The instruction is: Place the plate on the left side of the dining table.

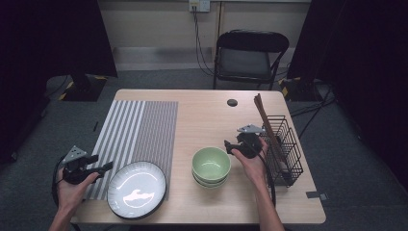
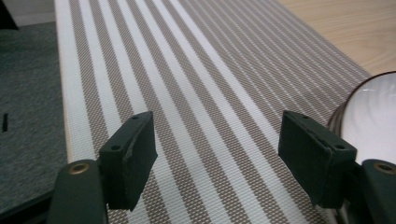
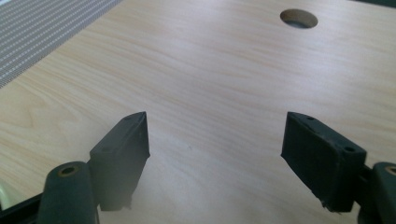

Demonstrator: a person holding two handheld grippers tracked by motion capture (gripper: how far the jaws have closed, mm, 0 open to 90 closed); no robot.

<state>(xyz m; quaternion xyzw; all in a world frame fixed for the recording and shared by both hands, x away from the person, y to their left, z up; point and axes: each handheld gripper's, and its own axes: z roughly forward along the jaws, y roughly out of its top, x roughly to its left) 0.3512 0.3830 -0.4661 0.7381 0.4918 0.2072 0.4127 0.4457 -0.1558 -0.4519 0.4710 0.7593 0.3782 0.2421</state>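
On the bench point(image 1: 207, 211), a placemat point(image 1: 139, 130) lies left, a plate point(image 1: 136, 189) overlapping its near edge. Stacked bowls point(image 1: 211, 166) sit right of the plate; a wire basket point(image 1: 284, 147) holding sticks point(image 1: 265, 120) stands farther right.

Black grippers point(image 1: 107, 167) point(image 1: 227, 145) flank a pale green bowl stack point(image 1: 211, 166), a white dark-rimmed plate point(image 1: 136, 189) and a grey-and-white striped placemat point(image 1: 139, 130) on a light wood-grain table point(image 1: 207, 115), beside a black wire basket point(image 1: 285, 149) of brown chopsticks point(image 1: 267, 122).
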